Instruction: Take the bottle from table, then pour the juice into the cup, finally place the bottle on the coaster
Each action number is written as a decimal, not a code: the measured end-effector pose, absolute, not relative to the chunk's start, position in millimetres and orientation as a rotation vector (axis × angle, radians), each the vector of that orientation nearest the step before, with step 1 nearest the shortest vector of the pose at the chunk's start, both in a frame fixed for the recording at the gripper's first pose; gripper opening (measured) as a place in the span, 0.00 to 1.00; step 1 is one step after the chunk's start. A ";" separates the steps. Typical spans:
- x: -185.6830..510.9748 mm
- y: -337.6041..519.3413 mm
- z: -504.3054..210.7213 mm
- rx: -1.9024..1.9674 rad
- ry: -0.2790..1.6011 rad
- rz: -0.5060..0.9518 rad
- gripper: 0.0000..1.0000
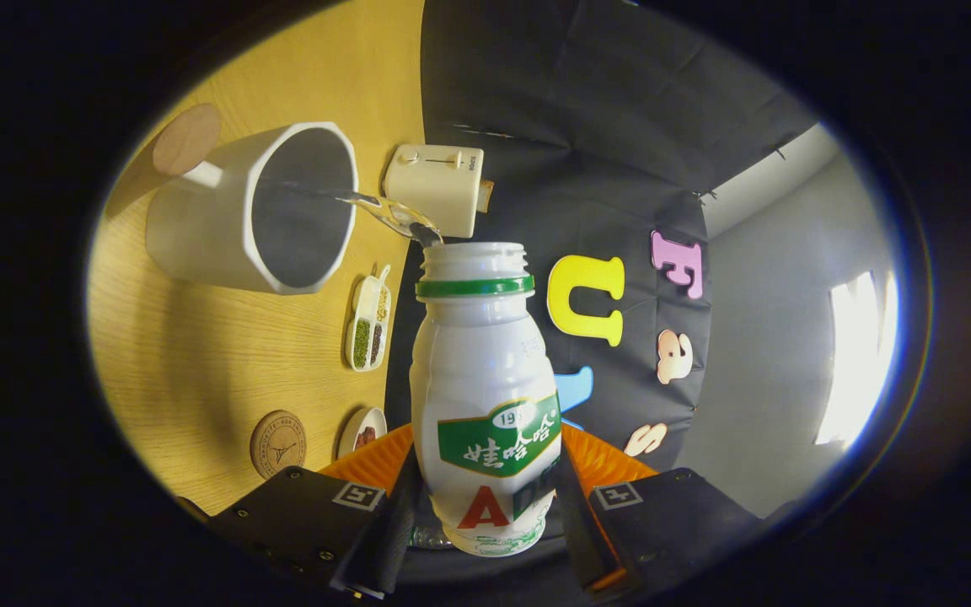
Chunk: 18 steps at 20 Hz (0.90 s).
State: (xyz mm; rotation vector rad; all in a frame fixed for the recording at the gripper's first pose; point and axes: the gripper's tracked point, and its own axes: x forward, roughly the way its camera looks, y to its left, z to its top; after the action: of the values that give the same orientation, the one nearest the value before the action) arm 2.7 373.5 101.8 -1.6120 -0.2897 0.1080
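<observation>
White plastic bottle (485,396), light and smooth-walled, is sitting clamped at its lower body between both fingers of my gripper (485,527); I am tipping it, and a thin stream is arcing from its open neck into the white cup (249,211) beyond. The coaster (278,443) is lying beside the bottle's base.

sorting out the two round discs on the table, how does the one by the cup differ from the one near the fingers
The disc beside the cup is plain, with no marking, and lies beyond the white cup. The coaster near the fingers carries a printed ring and emblem. Both are round, brownish and flat on the wooden table. The gripper is shut on the bottle.
</observation>
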 end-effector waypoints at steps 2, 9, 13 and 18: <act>2.7 373.8 102.9 -1.617 -0.294 0.107 0.75; 4.1 373.7 104.2 -1.638 -0.308 0.098 0.75; 5.6 372.9 105.2 -1.645 -0.311 0.095 0.75; 6.1 371.9 105.5 -1.646 -0.315 0.091 0.75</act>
State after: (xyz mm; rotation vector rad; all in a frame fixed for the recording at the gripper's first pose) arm 6.1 371.9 105.5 -1.6458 -0.3152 0.0909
